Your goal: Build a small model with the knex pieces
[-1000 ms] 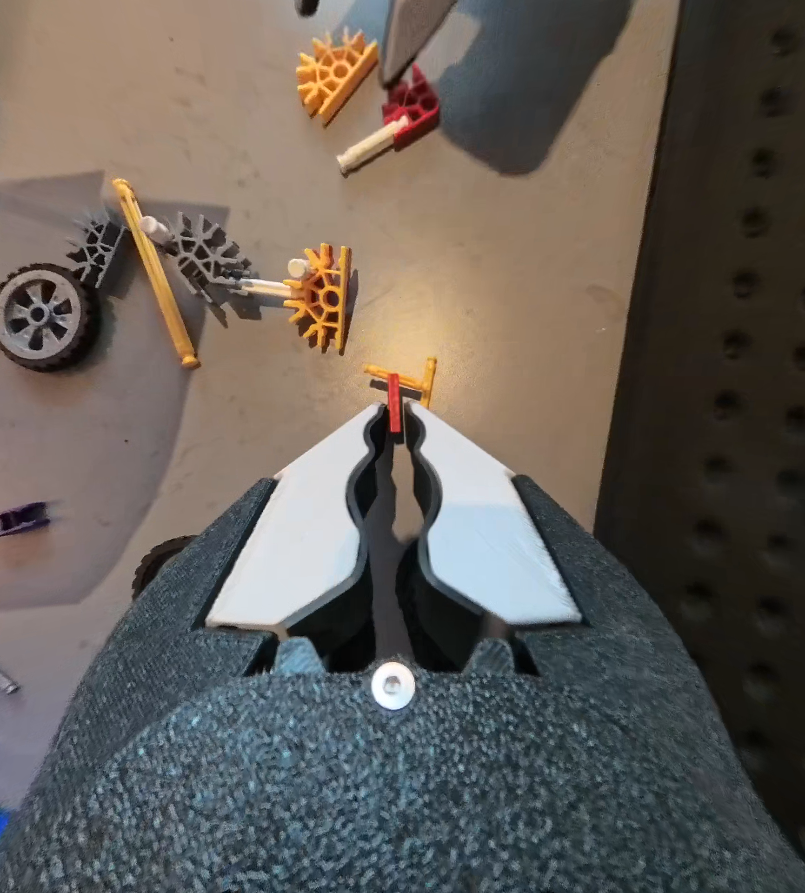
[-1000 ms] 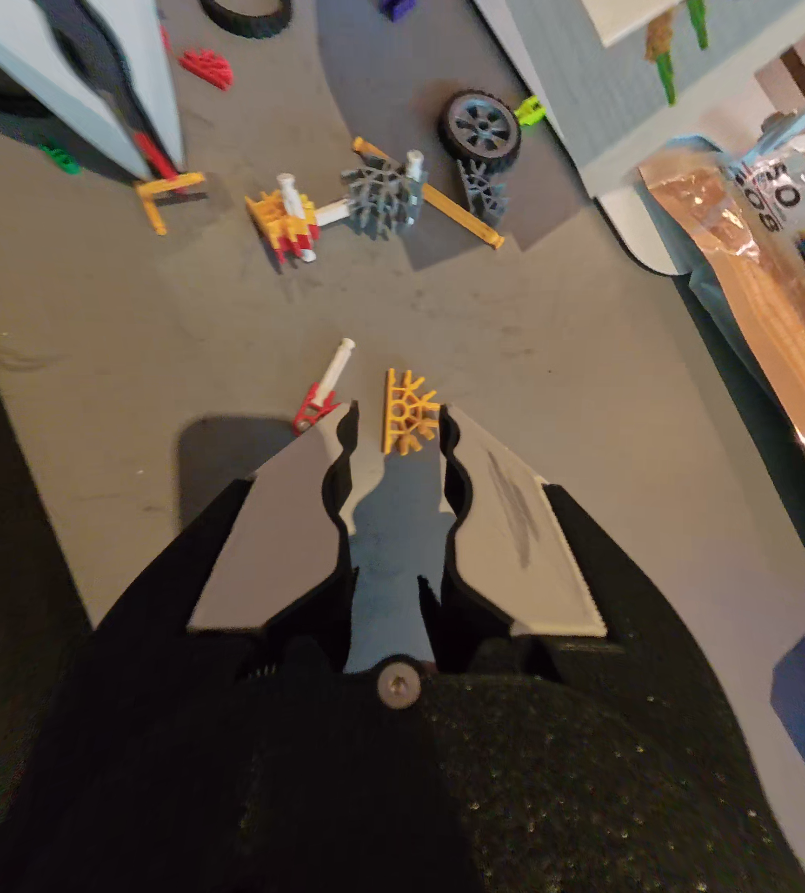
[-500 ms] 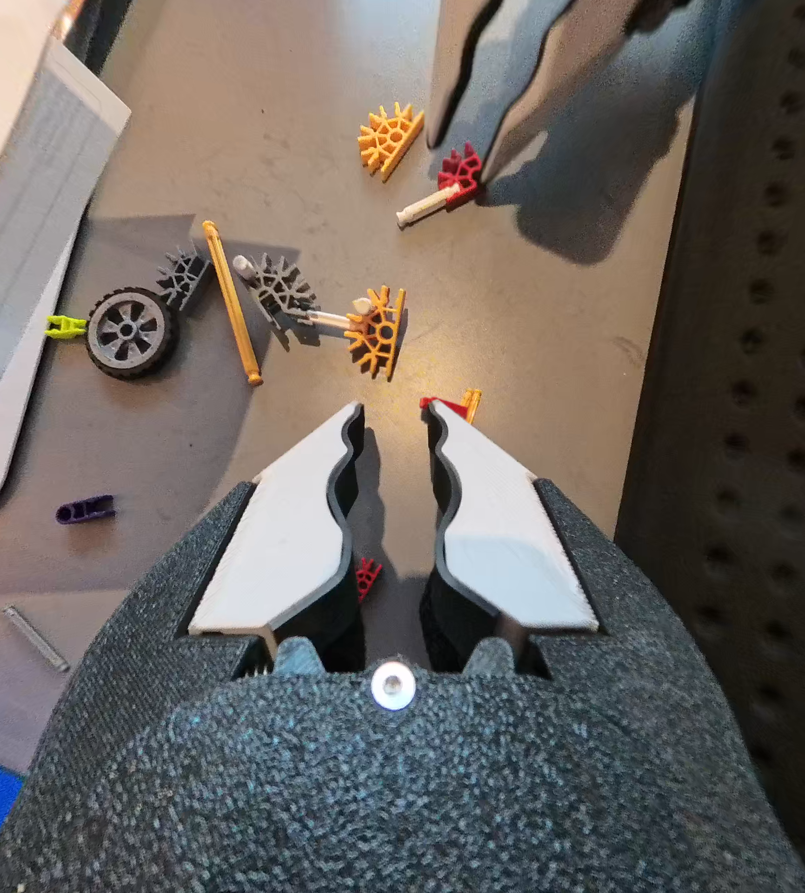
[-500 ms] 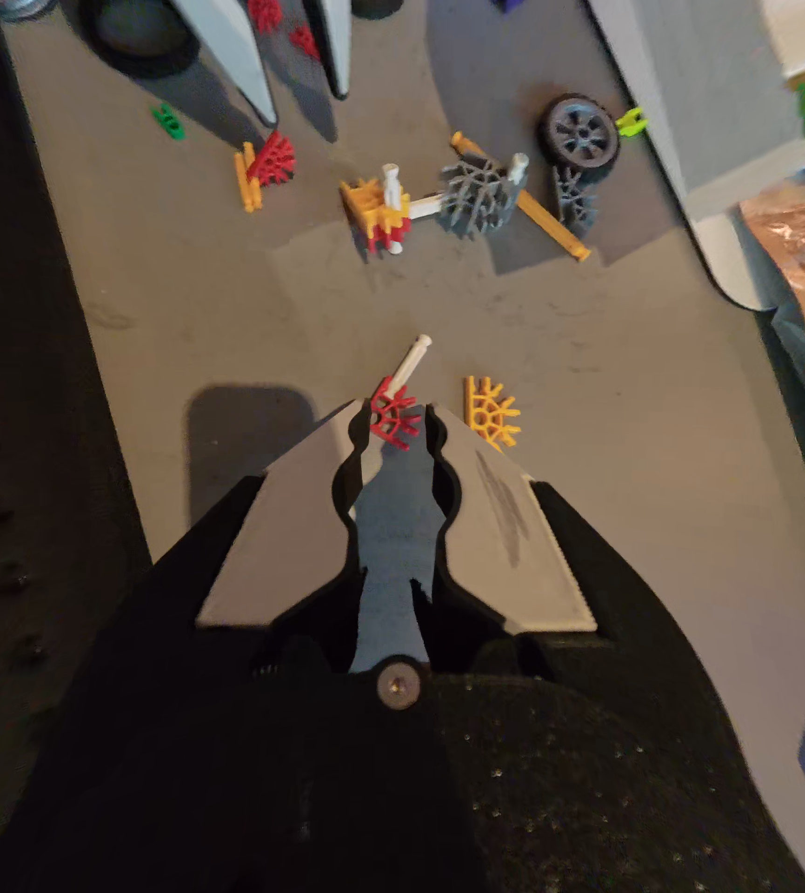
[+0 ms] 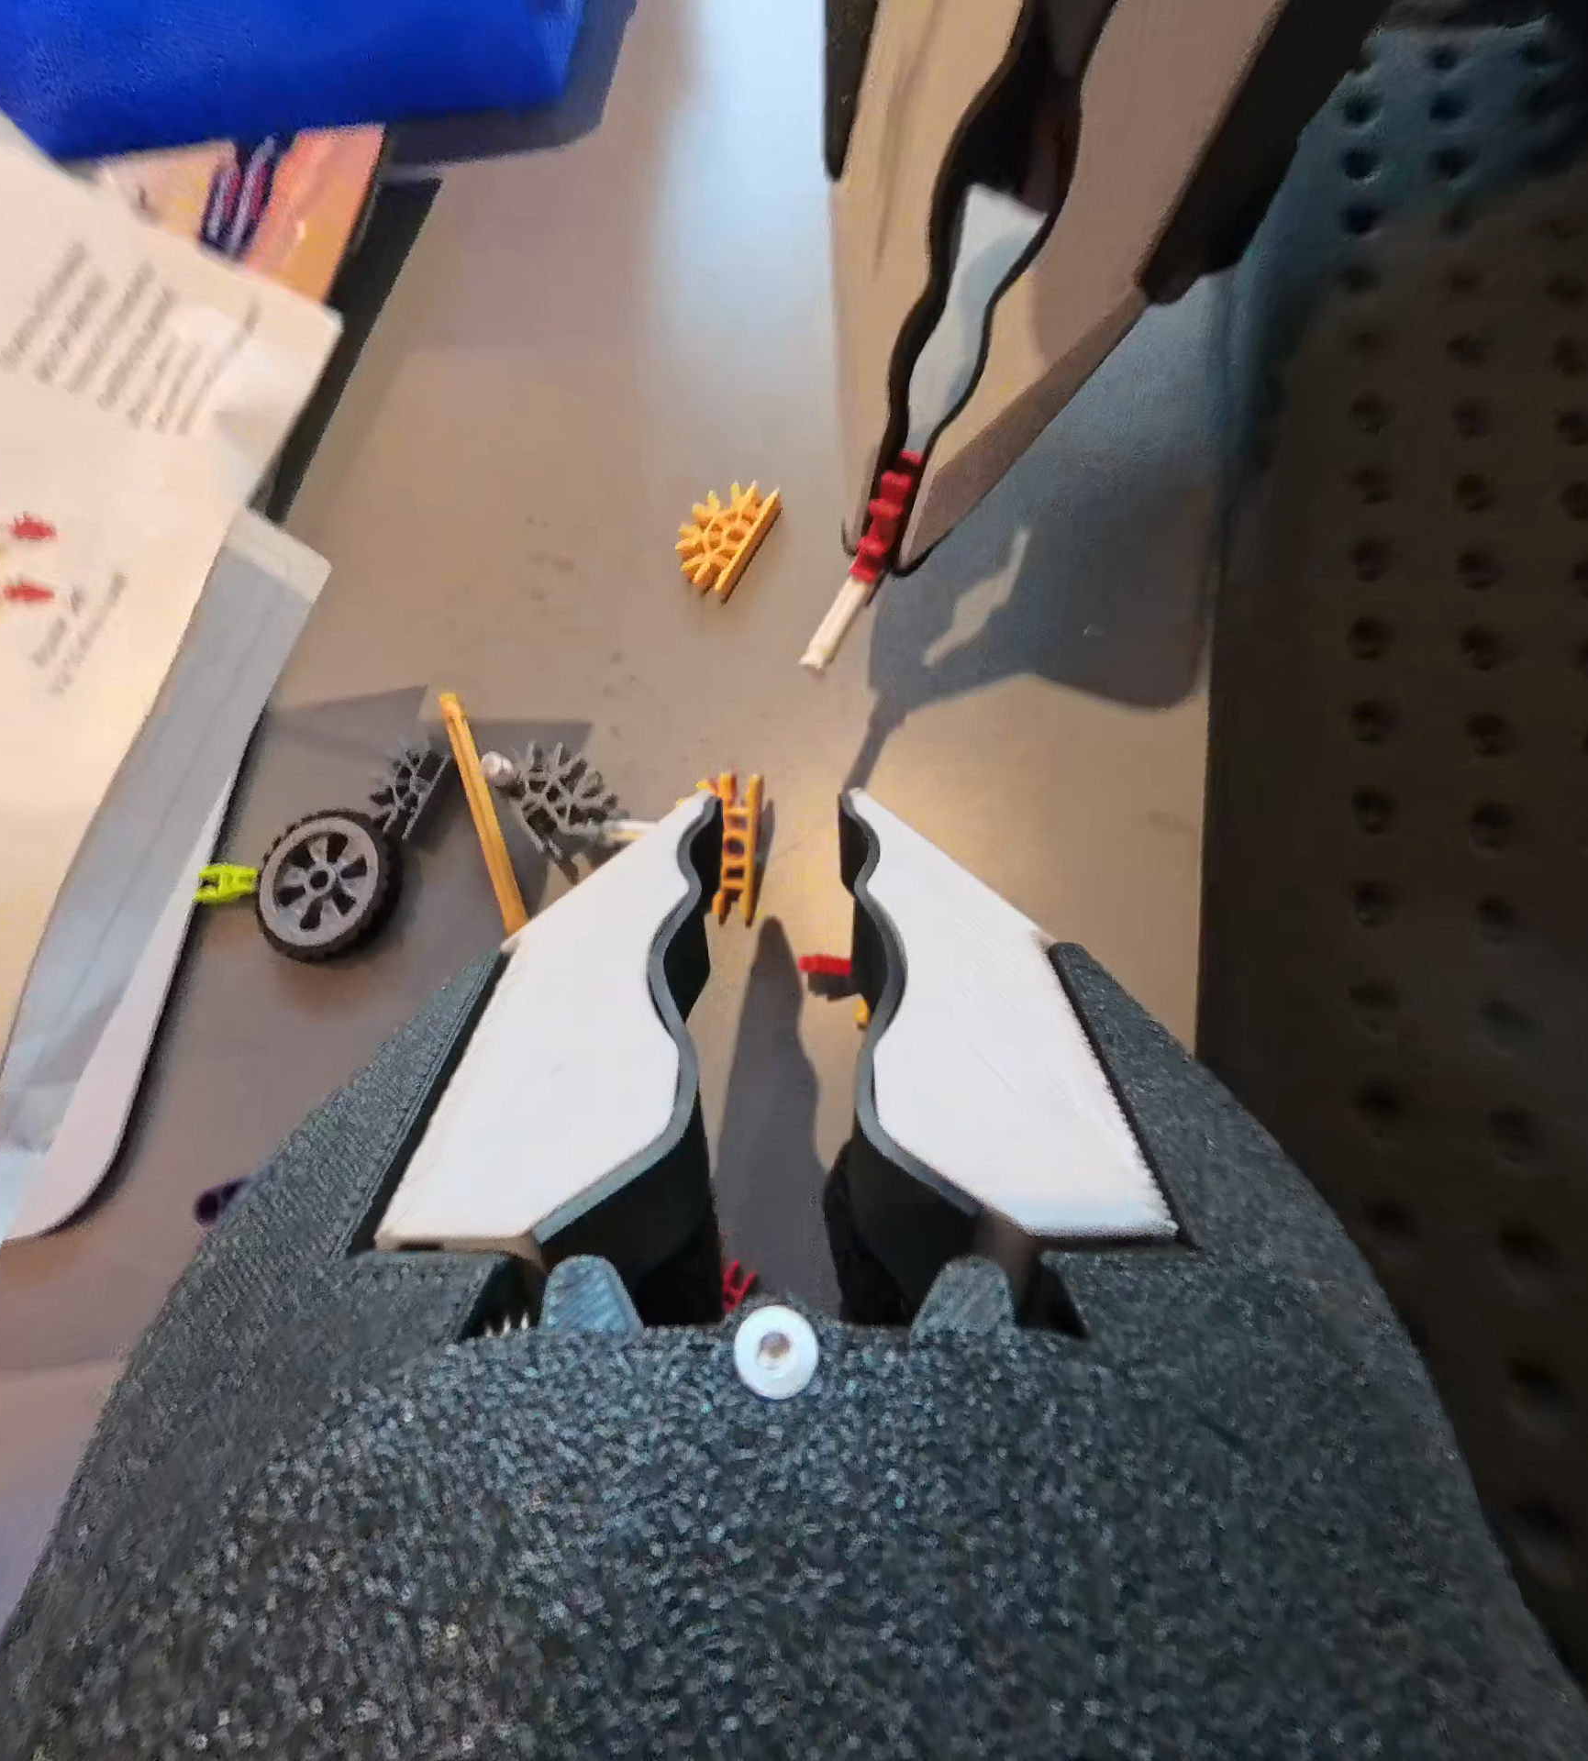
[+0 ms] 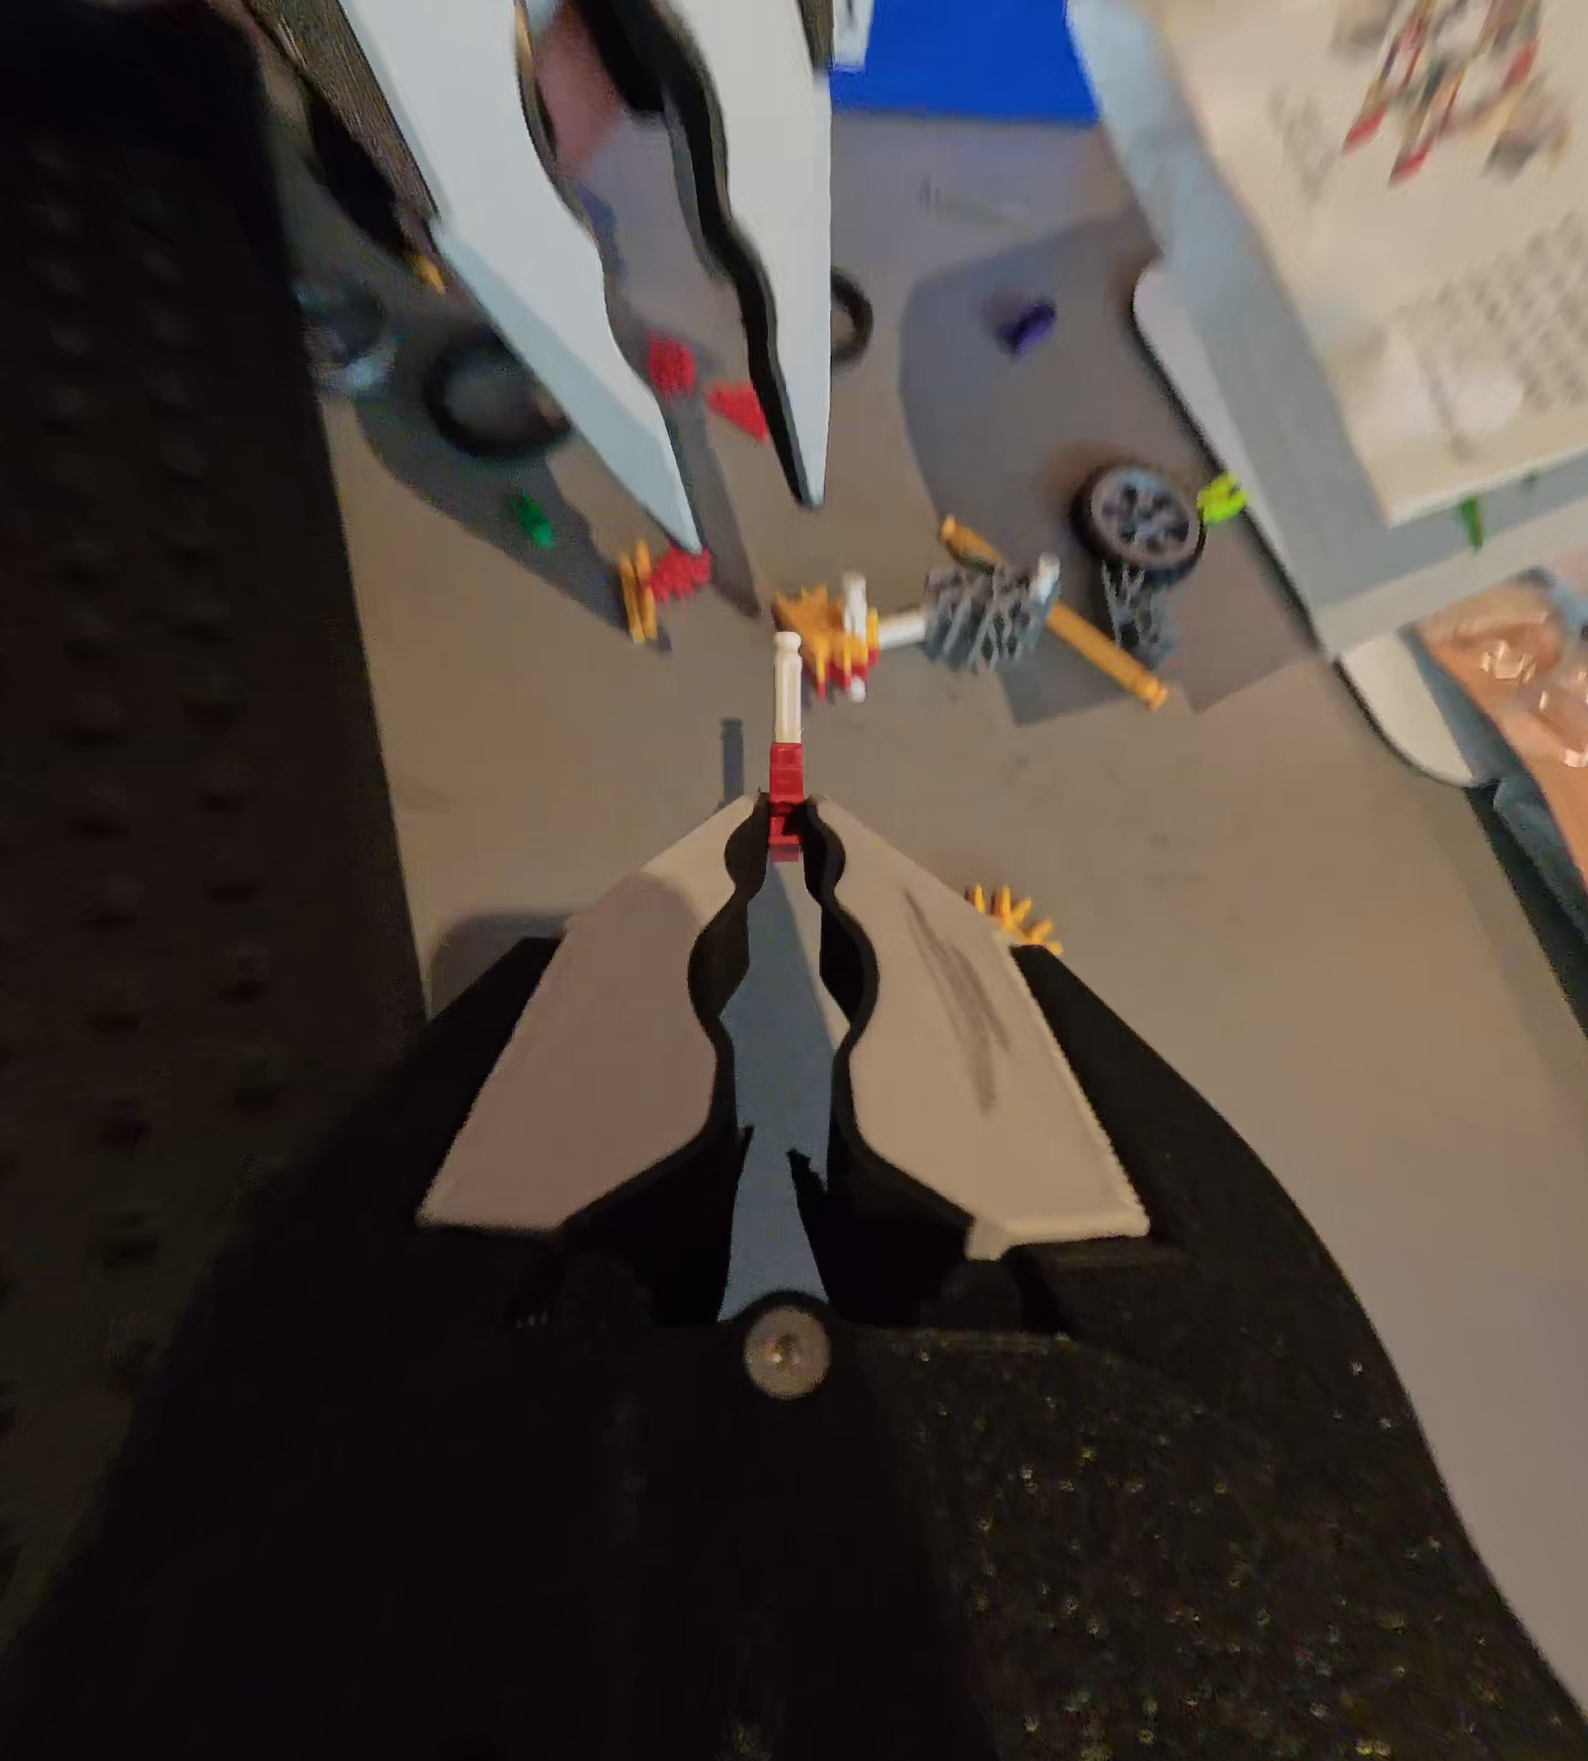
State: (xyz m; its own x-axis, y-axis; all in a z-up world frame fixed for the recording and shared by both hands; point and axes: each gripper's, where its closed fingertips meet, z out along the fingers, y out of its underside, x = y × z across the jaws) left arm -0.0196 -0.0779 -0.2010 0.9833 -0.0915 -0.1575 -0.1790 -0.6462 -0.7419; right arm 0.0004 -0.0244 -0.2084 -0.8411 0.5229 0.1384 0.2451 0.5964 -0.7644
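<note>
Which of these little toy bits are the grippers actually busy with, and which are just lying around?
In hand:
right gripper, shut on red connector with white rod
left gripper, open, empty

Lying about:
yellow connector
wheel
grey connectors
printed sheets

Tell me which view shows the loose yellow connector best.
Left wrist view: the yellow connector lies whole and unobstructed on the table. In the right wrist view, only its spiky edge peeks from behind the right tool.

left gripper (image 5: 775,810) hangs above the grey table (image 5: 580,400), jaws apart, empty. just beneath its tips: an orange connector (image 5: 738,848). farther off, right gripper (image 5: 887,562) pinches a red connector (image 5: 883,519), apparently carrying a white rod (image 5: 835,624).
</note>
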